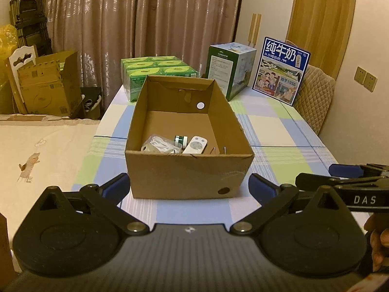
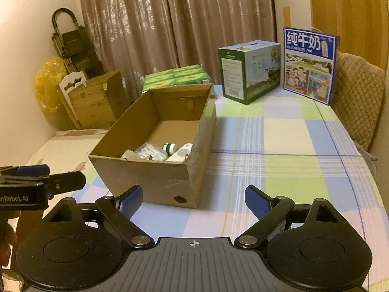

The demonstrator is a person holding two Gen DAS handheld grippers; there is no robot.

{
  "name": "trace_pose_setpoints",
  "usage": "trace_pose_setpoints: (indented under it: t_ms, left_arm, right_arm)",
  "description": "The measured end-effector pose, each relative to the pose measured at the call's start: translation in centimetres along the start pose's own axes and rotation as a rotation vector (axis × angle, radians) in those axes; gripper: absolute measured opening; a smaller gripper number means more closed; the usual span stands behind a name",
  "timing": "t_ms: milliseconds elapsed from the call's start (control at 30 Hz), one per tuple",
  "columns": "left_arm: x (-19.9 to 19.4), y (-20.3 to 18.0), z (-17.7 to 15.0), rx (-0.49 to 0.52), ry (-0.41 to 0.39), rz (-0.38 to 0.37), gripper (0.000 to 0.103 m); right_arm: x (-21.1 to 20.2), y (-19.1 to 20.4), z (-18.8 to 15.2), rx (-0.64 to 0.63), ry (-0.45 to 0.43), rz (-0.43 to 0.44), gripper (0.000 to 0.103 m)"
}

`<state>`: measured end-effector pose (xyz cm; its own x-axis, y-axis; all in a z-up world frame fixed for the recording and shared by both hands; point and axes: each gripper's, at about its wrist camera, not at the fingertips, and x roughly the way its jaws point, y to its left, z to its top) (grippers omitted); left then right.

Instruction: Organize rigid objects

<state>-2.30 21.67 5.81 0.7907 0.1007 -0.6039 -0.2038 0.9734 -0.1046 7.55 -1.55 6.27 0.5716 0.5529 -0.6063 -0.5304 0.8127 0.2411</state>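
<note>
Standing on the checked blue, green and white tabletop (image 1: 279, 131), an open brown cardboard box (image 1: 189, 170) was seen with its long axis running away from both cameras toward the brown curtains (image 1: 145, 24). Three things were counted in its near end: one white oval remote control (image 1: 195, 145), one small white green-banded bottle (image 1: 181, 141) and one clear plastic bag (image 1: 158, 144). The left tool (image 1: 189, 187) and right tool (image 2: 193, 200) were held wide apart, nothing gripped. Three cartons were ranged behind.
</note>
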Motion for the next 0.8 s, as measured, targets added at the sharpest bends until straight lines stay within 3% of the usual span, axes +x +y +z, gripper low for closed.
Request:
trace_pose_setpoints:
  t_ms: [800]
  left_arm:
    - [-1.1,-1.4,-1.7,0.000,0.003,0.049,0.102]
  right_arm:
    - [-1.6,0.1,-1.7,-0.007,0.011,-0.016,0.088]
